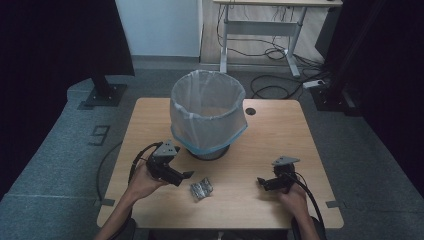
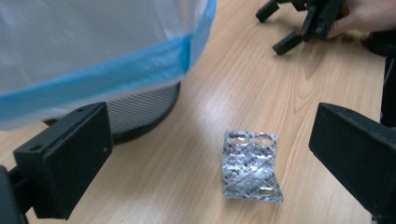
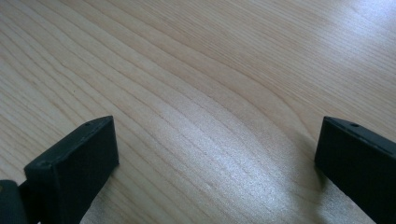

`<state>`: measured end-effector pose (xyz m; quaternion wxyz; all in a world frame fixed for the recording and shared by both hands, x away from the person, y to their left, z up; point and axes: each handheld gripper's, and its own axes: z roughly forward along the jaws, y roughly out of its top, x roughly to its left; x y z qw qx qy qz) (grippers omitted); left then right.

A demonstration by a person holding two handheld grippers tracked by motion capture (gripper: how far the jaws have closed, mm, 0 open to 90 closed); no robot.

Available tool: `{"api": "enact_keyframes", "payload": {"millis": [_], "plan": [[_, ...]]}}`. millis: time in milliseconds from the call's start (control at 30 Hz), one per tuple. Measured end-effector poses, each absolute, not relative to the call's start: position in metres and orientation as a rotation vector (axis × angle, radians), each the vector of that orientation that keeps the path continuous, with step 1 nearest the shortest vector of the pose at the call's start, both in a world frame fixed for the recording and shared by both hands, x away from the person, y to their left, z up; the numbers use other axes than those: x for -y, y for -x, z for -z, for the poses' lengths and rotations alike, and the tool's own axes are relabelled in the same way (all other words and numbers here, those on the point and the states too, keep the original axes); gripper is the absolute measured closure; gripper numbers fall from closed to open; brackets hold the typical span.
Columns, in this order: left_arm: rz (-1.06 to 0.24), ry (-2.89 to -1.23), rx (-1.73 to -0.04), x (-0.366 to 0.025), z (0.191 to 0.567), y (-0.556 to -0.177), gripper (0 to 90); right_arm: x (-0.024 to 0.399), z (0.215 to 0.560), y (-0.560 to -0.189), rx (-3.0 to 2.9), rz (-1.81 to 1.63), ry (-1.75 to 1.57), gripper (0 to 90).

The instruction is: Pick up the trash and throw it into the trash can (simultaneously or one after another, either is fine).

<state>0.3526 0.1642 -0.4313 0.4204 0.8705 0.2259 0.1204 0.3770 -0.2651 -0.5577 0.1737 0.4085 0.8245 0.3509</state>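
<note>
Grey carpet surrounds a light wooden tabletop (image 1: 150, 125) in the high view, with a white desk frame and loose cables on the floor behind it. A round black mesh bin lined with a translucent plastic bag with a blue hem (image 1: 208, 112) stands at the middle of the tabletop. In front of it lies a small silver foil blister pack (image 1: 201, 189), flat on the wood between the two hands. The left gripper (image 1: 186, 175) hangs just beside the pack, and the right gripper (image 1: 260, 182) sits well apart from it.

Seen from the left gripper view, the blister pack (image 2: 251, 166) lies between the two black jaws, which stand wide apart and touch nothing, so this gripper is released. The bin's mesh base and blue hem (image 2: 116, 70) rise close on the left, and the other hand's gripper (image 2: 285, 28) shows farther off.

From the right gripper view, bare wood grain (image 3: 196, 93) lies between jaws that are likewise spread and empty.

Judging from this, the work looks barely begun: the pack is not yet grasped, and lifting it and dropping it into the bin remain.
</note>
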Motion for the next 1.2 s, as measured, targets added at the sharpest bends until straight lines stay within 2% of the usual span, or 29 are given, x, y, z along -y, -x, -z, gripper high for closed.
{"api": "enact_keyframes", "payload": {"millis": [1200], "plan": [[-0.216, -2.207, -0.601, -0.141, 0.519, -0.348, 0.0, 0.265, 0.558, -0.377, -2.339, -0.995, -1.16, 0.0]]}}
